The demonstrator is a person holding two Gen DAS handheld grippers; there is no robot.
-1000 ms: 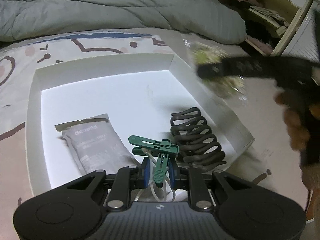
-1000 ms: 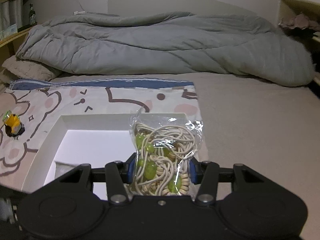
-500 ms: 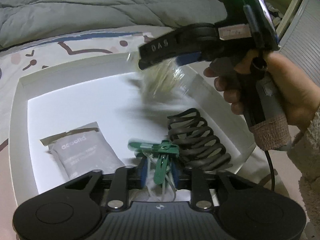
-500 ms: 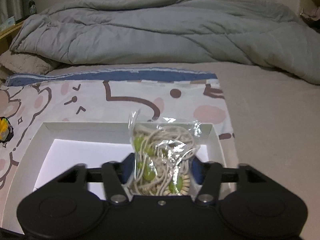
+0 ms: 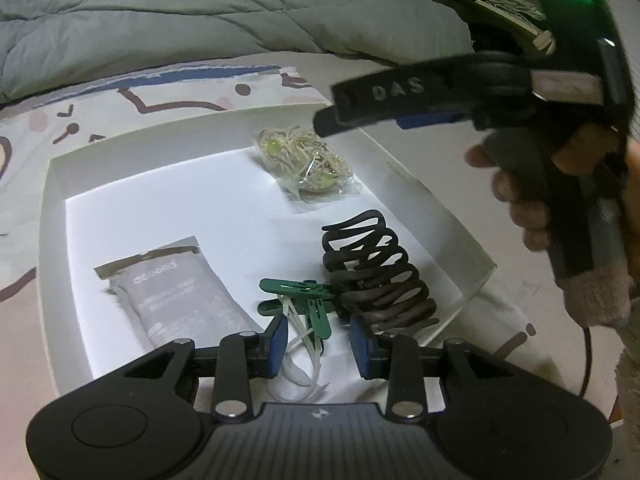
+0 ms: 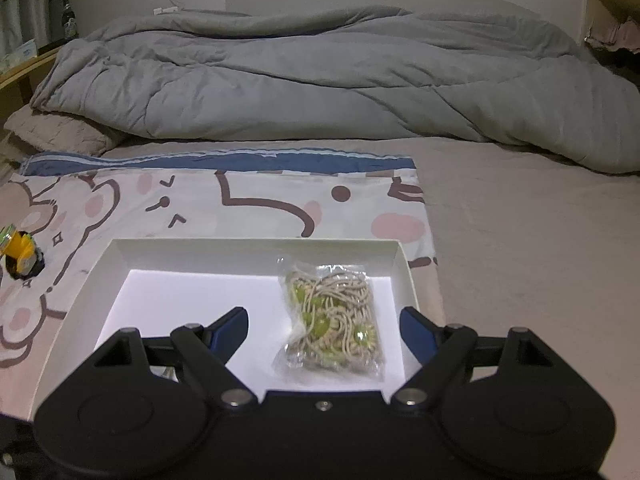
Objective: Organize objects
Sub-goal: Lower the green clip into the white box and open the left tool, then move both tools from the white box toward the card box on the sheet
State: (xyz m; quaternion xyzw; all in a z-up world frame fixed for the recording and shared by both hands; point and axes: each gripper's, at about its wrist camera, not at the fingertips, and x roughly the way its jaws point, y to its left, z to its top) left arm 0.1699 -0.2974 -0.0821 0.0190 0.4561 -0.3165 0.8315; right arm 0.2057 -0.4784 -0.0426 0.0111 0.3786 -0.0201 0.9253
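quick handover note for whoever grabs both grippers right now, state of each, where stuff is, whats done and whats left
Left gripper: jaws just opened, green clips between them, not pressed.
Right gripper: jaws just opened, nothing held.
In the white box: bead bag at the far right corner, grey pouch, black hair claw, clips.
Left: small yellow item on the sheet, outside the box.

clear bag of beige cord (image 6: 334, 320) | flat | far right corner of white box (image 6: 256, 245)

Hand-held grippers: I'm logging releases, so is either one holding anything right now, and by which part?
Nothing is held. The right hand-held gripper is open above the clear bag of beige cord; the left hand-held gripper is open around the green plastic clips.
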